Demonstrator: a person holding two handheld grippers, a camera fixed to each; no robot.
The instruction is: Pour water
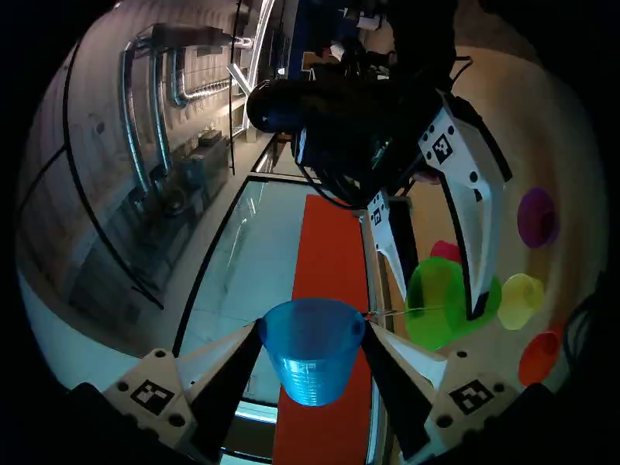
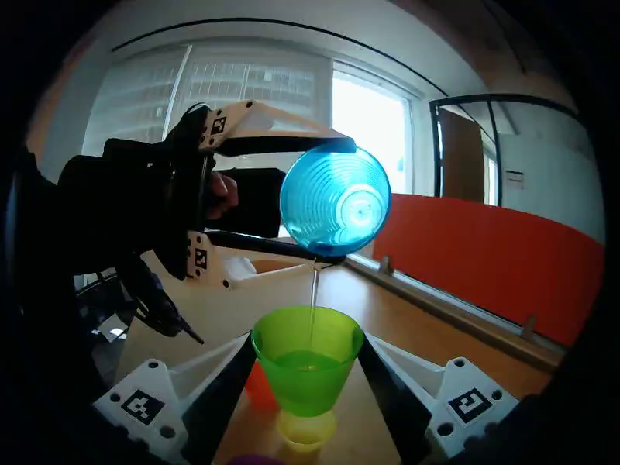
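In the left gripper view my left gripper (image 1: 312, 333) is shut on a translucent blue cup (image 1: 312, 364). The right gripper view shows that blue cup (image 2: 335, 201) tipped on its side between the left gripper's fingers (image 2: 310, 143). A thin stream of water (image 2: 314, 298) falls from its rim. Below it, a green cup (image 2: 308, 380) stands upright with my right gripper (image 2: 308, 345) shut on it, and some water lies in its bottom. From the left gripper view, the right gripper (image 1: 439, 302) and the green cup (image 1: 434, 306) sit just beyond the blue cup, to the right.
On the wooden table (image 2: 403, 310) under the green cup stand an orange cup (image 2: 260, 387), a yellow cup (image 2: 306, 434), and a purple cup (image 1: 537, 217). An orange partition (image 2: 496, 256) runs along the table's far edge. A gloved hand (image 2: 221, 190) holds the left gripper.
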